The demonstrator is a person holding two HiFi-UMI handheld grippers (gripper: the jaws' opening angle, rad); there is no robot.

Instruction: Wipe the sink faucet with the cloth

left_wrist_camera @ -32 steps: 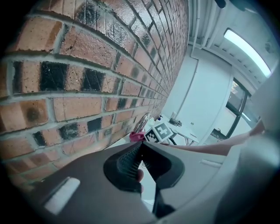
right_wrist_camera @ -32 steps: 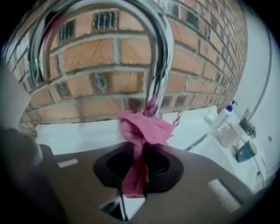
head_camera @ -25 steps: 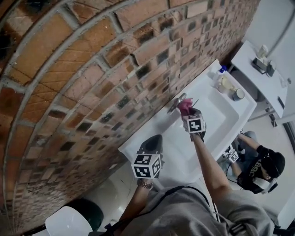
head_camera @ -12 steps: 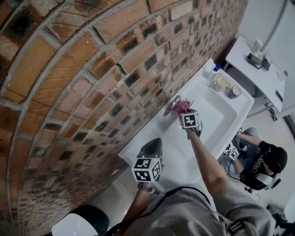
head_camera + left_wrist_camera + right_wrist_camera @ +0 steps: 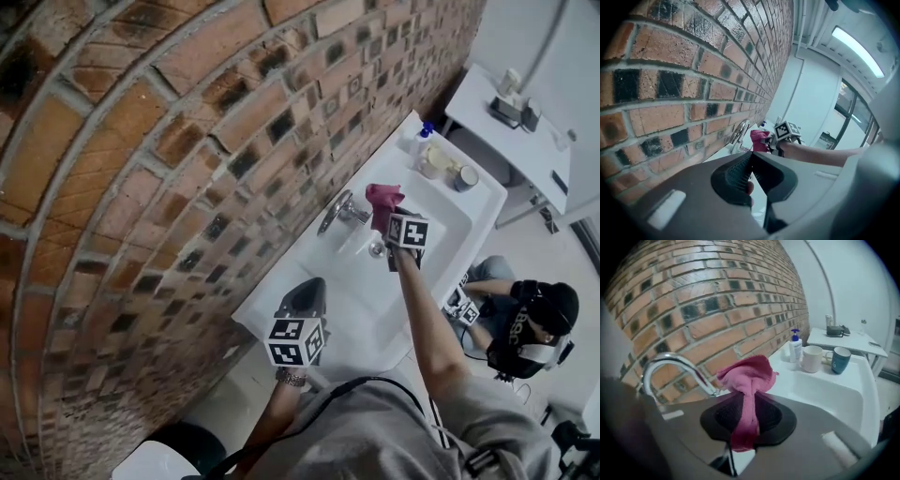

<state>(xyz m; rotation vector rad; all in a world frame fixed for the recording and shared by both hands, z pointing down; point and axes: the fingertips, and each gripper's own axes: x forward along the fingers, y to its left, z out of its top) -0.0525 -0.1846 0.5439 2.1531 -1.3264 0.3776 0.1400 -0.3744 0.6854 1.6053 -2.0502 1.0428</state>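
Note:
A chrome faucet [image 5: 336,212] curves out from the brick wall over the white sink [image 5: 450,246]. My right gripper [image 5: 386,216] is shut on a pink cloth [image 5: 382,198] and holds it just right of the spout. In the right gripper view the cloth [image 5: 748,376] bunches above the jaws beside the faucet's [image 5: 670,363] tip; whether they touch I cannot tell. My left gripper [image 5: 305,298] is shut and empty over the sink's near left rim. From the left gripper [image 5: 750,158] view I see the faucet [image 5: 740,133] and the cloth [image 5: 758,139] ahead.
A soap bottle [image 5: 795,346], a white mug [image 5: 812,358] and a teal mug [image 5: 840,359] stand on the sink's far corner. A brick wall [image 5: 187,141] runs along the left. A white table [image 5: 516,131] stands behind the sink. A person [image 5: 530,328] crouches on the floor at the right.
My right gripper has carried the cloth from against the faucet spout out to its right, rolling as it went. The left gripper has stayed about where it was.

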